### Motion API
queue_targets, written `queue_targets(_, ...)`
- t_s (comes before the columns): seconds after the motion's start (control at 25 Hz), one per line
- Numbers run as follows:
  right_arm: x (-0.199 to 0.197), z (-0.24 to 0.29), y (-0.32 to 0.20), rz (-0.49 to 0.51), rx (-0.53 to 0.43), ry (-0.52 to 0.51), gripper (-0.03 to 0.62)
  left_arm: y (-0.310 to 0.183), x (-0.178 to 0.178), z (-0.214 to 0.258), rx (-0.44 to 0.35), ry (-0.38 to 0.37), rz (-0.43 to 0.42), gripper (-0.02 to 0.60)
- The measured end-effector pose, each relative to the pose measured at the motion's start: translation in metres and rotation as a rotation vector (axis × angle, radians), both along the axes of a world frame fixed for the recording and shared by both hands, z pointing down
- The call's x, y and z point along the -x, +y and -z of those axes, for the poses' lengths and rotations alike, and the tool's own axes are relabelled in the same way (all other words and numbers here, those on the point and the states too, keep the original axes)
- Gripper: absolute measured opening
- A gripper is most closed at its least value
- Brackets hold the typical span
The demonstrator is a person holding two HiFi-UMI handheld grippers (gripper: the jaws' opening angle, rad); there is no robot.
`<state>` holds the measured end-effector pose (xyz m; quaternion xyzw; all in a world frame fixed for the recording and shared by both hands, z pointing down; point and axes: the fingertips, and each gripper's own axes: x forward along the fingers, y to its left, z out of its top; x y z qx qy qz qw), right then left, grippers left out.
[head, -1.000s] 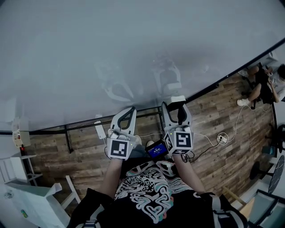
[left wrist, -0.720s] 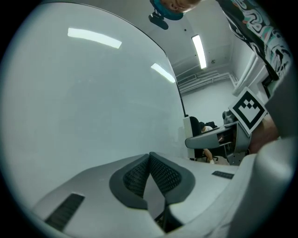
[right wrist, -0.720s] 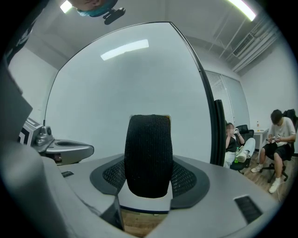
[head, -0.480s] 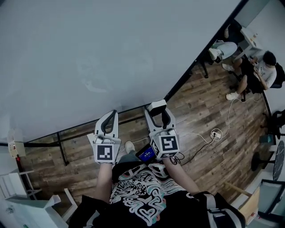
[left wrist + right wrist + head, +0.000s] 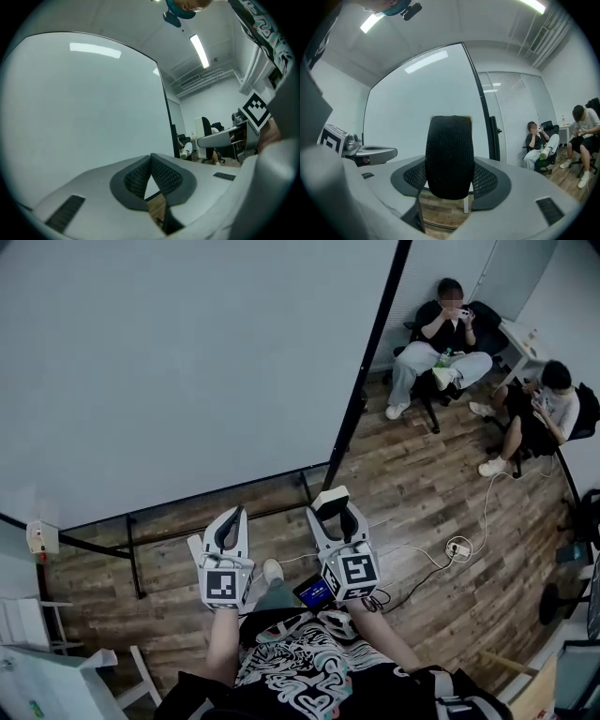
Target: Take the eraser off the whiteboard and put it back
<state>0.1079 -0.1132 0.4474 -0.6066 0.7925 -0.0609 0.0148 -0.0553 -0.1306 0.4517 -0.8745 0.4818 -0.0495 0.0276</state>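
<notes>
Right gripper view: eraser [image 5: 450,157] felt; head view: back.

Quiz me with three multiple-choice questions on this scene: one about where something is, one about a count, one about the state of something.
1. Where is the eraser?
A. In the left gripper
B. In the right gripper
C. Stuck on the whiteboard

2. How many seated people show in the head view?
A. One
B. Two
C. Four

3. How do the left gripper's jaws stand?
A. Wide apart
B. Closed on a marker
C. Closed together, empty

Answers:
1 B: the eraser's black felt face stands clamped between that gripper's pads.
2 B: one sits just past the whiteboard's edge, the other further right.
3 C: the pad tips meet with nothing between them.
</notes>
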Motion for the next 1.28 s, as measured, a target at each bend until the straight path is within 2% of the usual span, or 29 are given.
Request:
queue_targets(0.2,-0.006,-0.002,0.038,0.038,0.001,-0.014,0.253,0.039,0.004,-0.003,0.008,-0.005,0.058,0.029)
queue_targets(0.4,-0.004,-0.005,0.053,0.070,0.004,-0.053,0.252,0.064,0.009,0.000,0.000,-0.025,0.093,0.029)
queue_targets(0.72,0.007,0.001,0.050,0.106,-0.019,-0.056,0.252,0.059,0.014,0.000,0.014,-0.044,0.096,0.029)
queue_targets(1.12,0.006,-0.001,0.046,0.106,-0.006,-0.032,0.252,0.056,0.005,0.012,-0.018,-0.028,0.086,0.029)
queue_targets(1.28,-0.002,-0.006,0.049,0.105,0.002,-0.030,0.252,0.060,-0.002,-0.003,0.015,-0.024,0.094,0.029)
